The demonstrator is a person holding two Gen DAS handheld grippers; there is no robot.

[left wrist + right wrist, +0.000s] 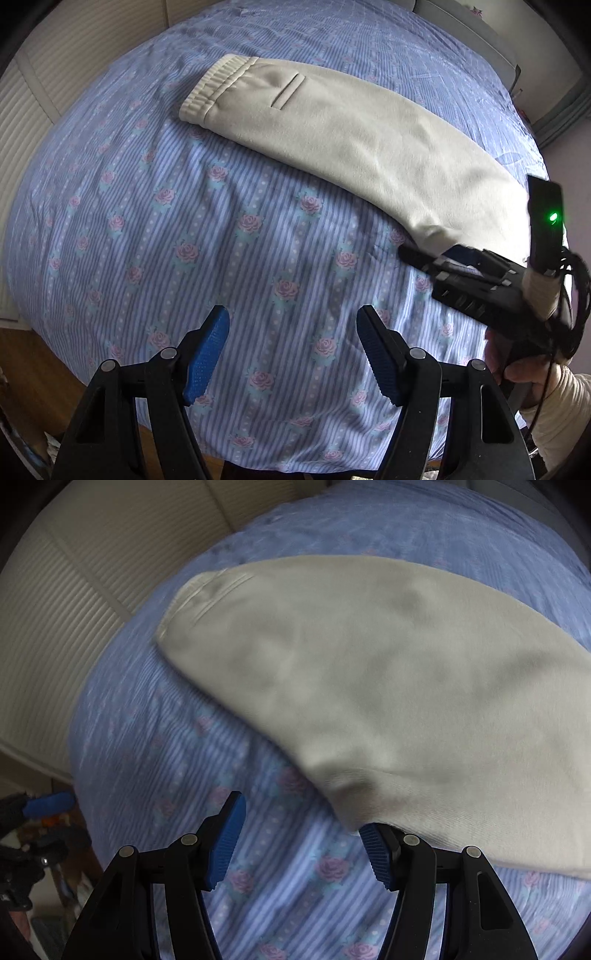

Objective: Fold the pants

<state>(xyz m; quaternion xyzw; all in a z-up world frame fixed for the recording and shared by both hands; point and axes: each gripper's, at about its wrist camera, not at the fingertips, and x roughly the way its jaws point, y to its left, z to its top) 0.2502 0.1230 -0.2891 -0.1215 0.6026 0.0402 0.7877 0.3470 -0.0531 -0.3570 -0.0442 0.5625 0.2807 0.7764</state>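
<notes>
Beside pants (332, 122) hem, right gripper (301, 834) gapes

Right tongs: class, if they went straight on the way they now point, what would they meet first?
Probably the pants. The open right tongs sit at the hem, one finger partly under its edge, over the bedsheet. The blur leaves depth unclear.

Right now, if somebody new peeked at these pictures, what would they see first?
First, the cream pants lying long across the blue rose-patterned bedsheet. Next, the right tongs, open at the pants' leg end, one finger under the fabric. The left tongs hang open over bare sheet.
</notes>
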